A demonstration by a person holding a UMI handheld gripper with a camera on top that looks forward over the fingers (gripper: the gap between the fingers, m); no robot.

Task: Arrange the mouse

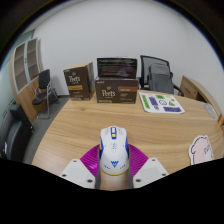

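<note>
The mouse (114,152) hides the magenta pads partly; its near end is cut off. Small print on the boxes (117,92) at the desk's (150,135) far edge is unreadable.
</note>
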